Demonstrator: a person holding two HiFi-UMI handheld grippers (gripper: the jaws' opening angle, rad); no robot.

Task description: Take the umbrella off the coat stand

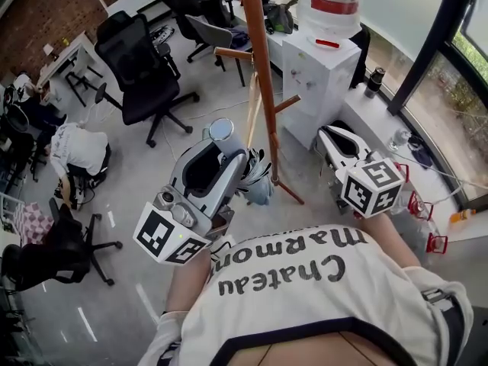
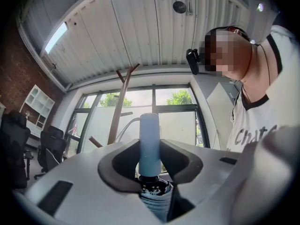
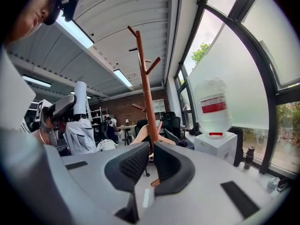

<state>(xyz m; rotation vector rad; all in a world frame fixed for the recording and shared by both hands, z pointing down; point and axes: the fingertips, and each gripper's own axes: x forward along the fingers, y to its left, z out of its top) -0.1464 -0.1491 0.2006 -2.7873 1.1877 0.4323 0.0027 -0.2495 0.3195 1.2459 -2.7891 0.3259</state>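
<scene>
A folded umbrella with a pale blue handle (image 2: 150,137) and a patterned canopy (image 1: 255,178) stands upright in my left gripper (image 1: 219,149), which is shut on the handle. In the left gripper view the pads (image 2: 180,161) press the handle from both sides, with the canopy (image 2: 154,198) bunched below. The wooden coat stand (image 1: 261,75) rises just right of the umbrella, which touches none of its pegs. My right gripper (image 1: 329,137) hovers right of the pole, jaws together and holding nothing. The right gripper view shows the stand (image 3: 145,78) ahead and the held umbrella (image 3: 79,100) at left.
A white water dispenser with a large bottle (image 1: 328,59) stands right of the stand, by the window ledge (image 1: 381,120). Black office chairs (image 1: 145,71) and desks fill the floor to the left. The stand's splayed legs (image 1: 290,193) reach toward my feet.
</scene>
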